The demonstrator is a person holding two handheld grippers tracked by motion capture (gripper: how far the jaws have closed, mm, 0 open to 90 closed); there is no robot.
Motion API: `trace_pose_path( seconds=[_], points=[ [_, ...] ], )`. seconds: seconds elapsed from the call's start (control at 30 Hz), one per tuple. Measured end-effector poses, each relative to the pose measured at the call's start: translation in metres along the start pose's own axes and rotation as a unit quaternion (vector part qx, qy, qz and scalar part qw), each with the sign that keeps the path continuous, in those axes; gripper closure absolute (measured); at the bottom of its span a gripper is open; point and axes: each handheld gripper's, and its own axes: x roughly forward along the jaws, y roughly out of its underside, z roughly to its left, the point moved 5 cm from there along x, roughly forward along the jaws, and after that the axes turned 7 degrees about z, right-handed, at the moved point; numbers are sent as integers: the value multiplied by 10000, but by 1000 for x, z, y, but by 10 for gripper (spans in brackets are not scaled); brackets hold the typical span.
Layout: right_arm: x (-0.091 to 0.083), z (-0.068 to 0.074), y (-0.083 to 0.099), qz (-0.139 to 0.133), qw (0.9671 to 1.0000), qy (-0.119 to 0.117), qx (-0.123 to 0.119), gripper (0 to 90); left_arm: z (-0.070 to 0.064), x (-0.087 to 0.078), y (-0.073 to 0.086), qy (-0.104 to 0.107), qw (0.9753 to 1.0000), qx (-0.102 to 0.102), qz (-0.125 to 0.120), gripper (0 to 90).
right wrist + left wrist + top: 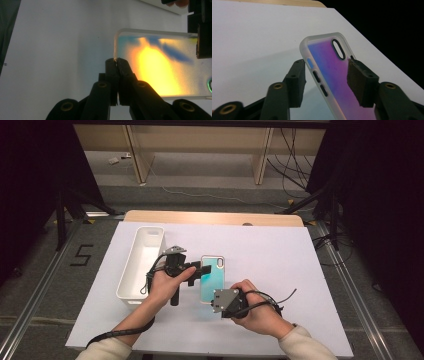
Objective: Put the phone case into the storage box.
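The phone case (213, 278) lay on the white table sheet (280, 265), just right of the white bin (141, 261) and between the two hands; its long axis ran away from the person; the camera cut-out sat at the far end.

The left gripper (199, 270) was held in the left hand (165, 285) at the case's left edge, roughly at mid-length, pointing rightward; in the left gripper view its jaws stood apart, one on each side of the case (334, 72), the left pad outside the frosted rim by the side-button slots, the right pad over the iridescent back near the oval camera opening; whether either pad touched the case could not be told.

The right gripper (218, 300) was held in the right hand (257, 312) at the near end of the case; in the right gripper view (117, 62) its jaws were pressed together on the clear rim of the case (160, 67) at a corner; the case edge appeared pinched between the pad tips.

The bin stood open on the sheet's left part, beside the left hand; its contents could not be made out.
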Motion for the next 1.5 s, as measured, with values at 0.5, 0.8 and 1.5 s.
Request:
trace_pose_path(
  seconds=[0.5,0.8,1.5],
  points=[
    [2,2,-1,-52,10000,-25,-15,891,1,-7,-2,231,9990,-342,-159,696],
    [6,2,2,10,10000,-63,-51,890,-9,-12,-5,300,9987,-257,-311,758],
    [13,1,5,9,9998,-4,208,883,-28,-20,-10,366,9975,11,-605,815]
  ],
)
